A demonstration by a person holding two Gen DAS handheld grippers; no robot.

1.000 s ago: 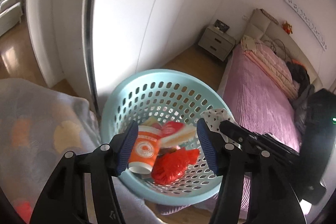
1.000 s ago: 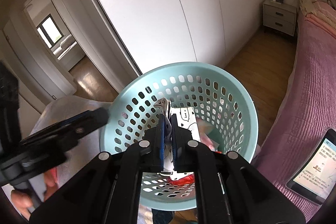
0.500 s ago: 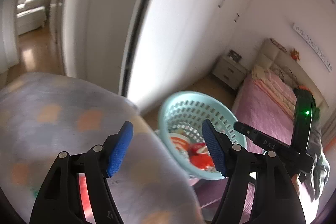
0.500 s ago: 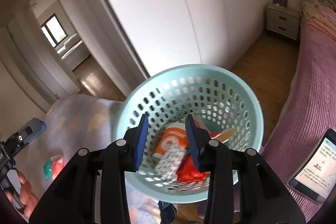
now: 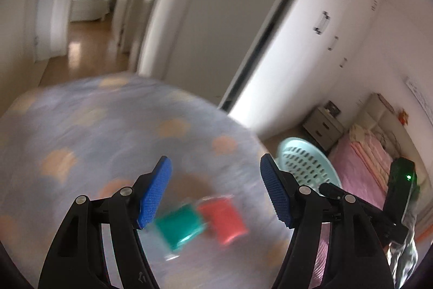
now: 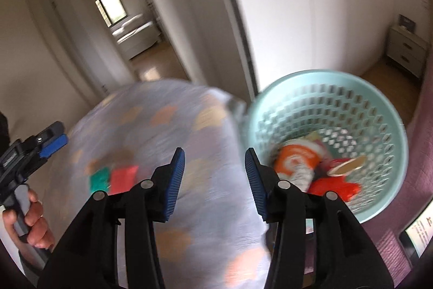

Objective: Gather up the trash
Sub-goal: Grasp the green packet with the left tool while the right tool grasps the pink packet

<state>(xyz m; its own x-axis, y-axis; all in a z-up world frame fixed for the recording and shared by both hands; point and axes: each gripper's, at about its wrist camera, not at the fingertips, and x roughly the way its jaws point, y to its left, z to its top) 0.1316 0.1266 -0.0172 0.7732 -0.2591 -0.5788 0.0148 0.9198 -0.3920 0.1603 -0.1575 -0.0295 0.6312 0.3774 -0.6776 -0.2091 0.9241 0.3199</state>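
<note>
A light blue perforated basket (image 6: pixel 365 88) stands at the right of a table with a grey patterned cloth (image 6: pixel 167 121). It holds an orange cup (image 6: pixel 295 156), a red wrapper (image 6: pixel 333 187) and other trash. A green packet (image 5: pixel 180 228) and a red packet (image 5: pixel 223 216) lie side by side on the cloth; they also show in the right wrist view, green (image 6: pixel 98 179) and red (image 6: pixel 123 178). My left gripper (image 5: pixel 215 192) is open and empty just above the packets. My right gripper (image 6: pixel 215 180) is open and empty between the packets and the basket (image 5: pixel 305 161).
A white wardrobe (image 5: pixel 311 39) stands behind the table. A pink bed (image 5: pixel 362 167) and a nightstand (image 5: pixel 322 123) are at the right. A doorway (image 6: pixel 127 26) opens to another room at the back left. A phone screen (image 6: pixel 418 229) is at the lower right.
My right gripper opened and dropped the paper trash into the basket, then swung left. My left gripper moved left from over the basket to above the two packets on the cloth.
</note>
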